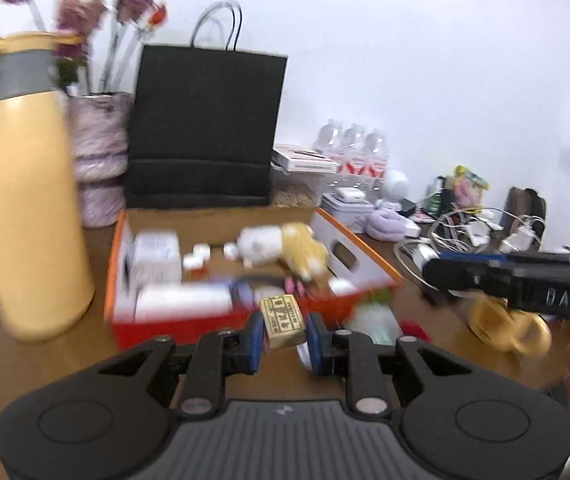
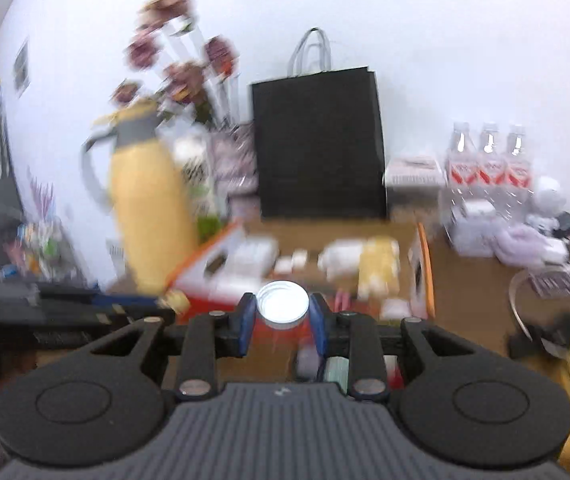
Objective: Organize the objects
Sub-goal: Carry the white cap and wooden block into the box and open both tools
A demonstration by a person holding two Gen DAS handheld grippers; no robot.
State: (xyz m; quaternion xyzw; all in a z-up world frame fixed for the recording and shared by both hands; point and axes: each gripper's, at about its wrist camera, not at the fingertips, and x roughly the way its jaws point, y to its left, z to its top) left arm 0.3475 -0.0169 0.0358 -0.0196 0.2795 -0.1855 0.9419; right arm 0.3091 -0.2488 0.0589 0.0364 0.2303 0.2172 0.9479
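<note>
Small tan printed block (image 1: pixel 283 321) and round white-lidded jar (image 2: pixel 283 305), each gripped above the brown worktop (image 1: pixel 45 356).
Left tongs (image 1: pixel 285 338) are nearly closed, blue pads pinching the block just in front of the orange open-topped box (image 1: pixel 221 322); right tongs (image 2: pixel 283 322) clamp the jar's lid, also before that box. A tall yellow jug (image 1: pixel 25 208) stands left of the box, a black paper bag (image 1: pixel 205 128) behind it.
</note>
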